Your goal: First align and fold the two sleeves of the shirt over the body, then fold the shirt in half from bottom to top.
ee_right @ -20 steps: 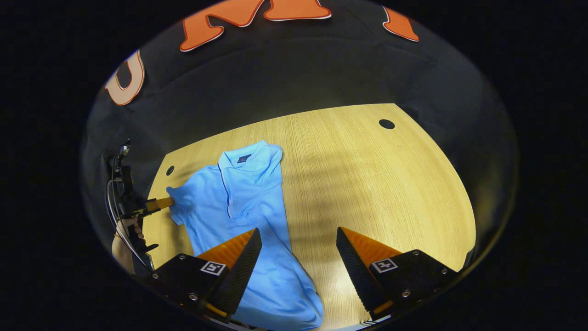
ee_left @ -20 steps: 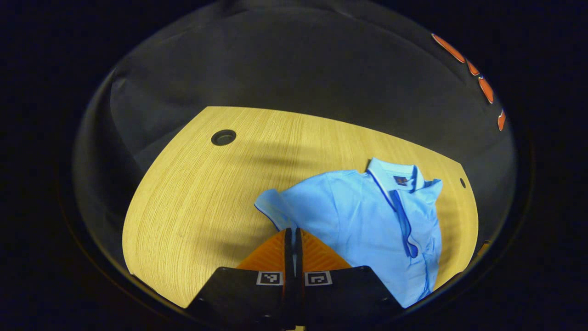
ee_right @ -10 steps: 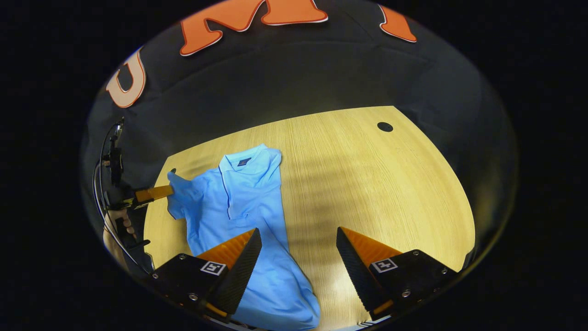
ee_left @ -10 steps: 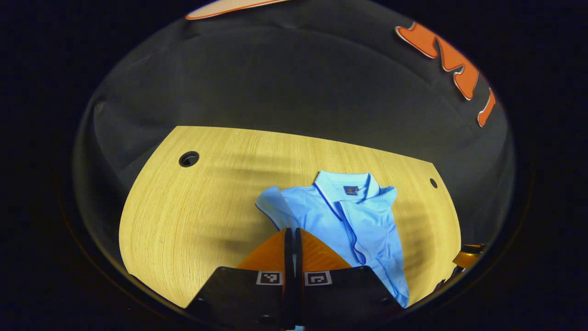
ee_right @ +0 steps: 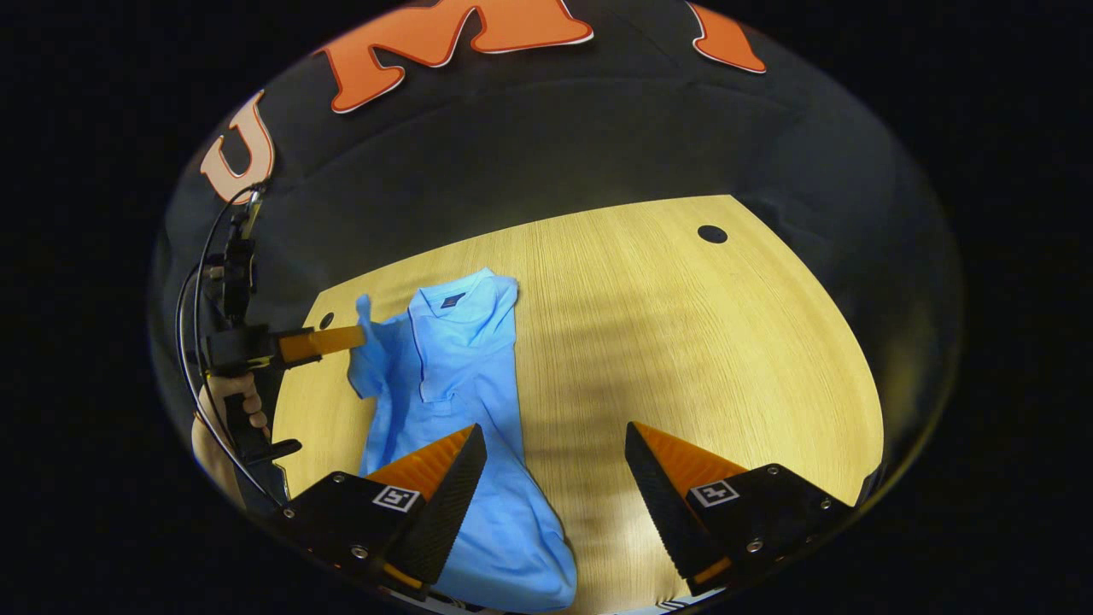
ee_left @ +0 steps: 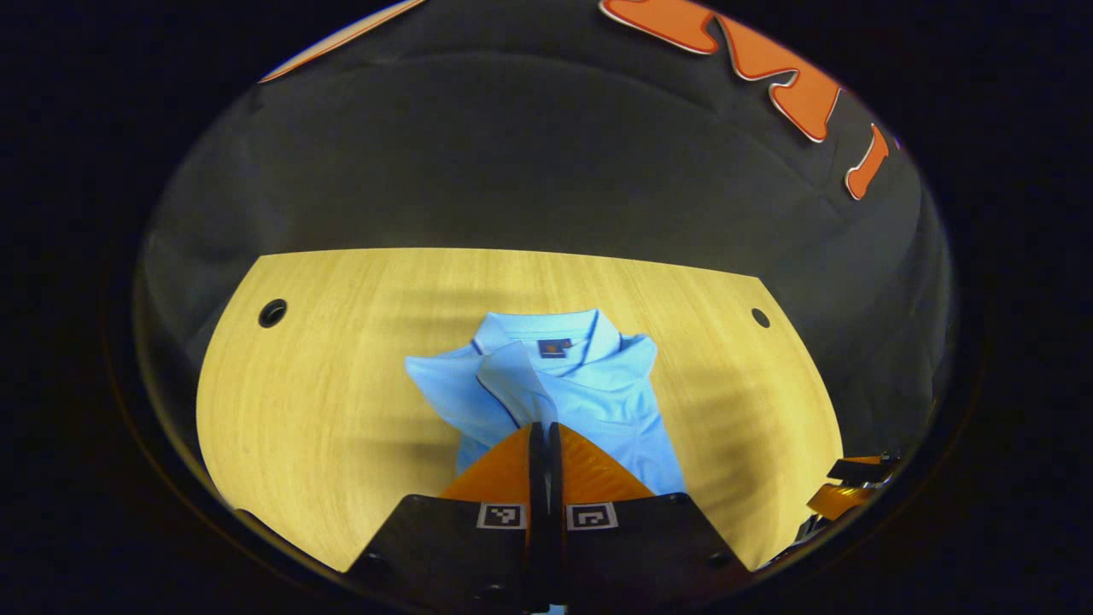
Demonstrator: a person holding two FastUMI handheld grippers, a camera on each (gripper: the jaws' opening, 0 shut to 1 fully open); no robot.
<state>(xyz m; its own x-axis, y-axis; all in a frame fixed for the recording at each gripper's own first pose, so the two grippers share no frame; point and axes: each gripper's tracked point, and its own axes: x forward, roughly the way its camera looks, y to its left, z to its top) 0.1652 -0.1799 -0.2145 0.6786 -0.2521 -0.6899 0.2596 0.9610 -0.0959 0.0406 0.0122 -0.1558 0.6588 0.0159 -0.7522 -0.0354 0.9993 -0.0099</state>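
A light blue polo shirt [ee_left: 598, 401] lies collar-far on the wooden table [ee_left: 341, 359]. My left gripper [ee_left: 544, 429] is shut on the shirt's left sleeve [ee_left: 508, 384], which is lifted off the table and hangs over the chest. In the right gripper view that same left gripper [ee_right: 354, 338] holds the raised sleeve [ee_right: 367, 363] at the shirt's [ee_right: 465, 376] left side, with a hand [ee_right: 229, 401] on its handle. My right gripper [ee_right: 555, 436] is open above the shirt's lower right edge, nothing between its fingers. The shirt's right side runs straight down.
The table [ee_right: 700, 359] has round cable holes at its far corners [ee_left: 272, 313] [ee_left: 760, 318] [ee_right: 711, 233]. Bare wood spreads right of the shirt. Black cloth walls stand behind the table. The right gripper [ee_left: 845, 487] peeks in at the lower right of the left gripper view.
My left gripper has lifted the sleeve off the table and carried it inward over the shirt's body. The right gripper has stayed open and nearly still.
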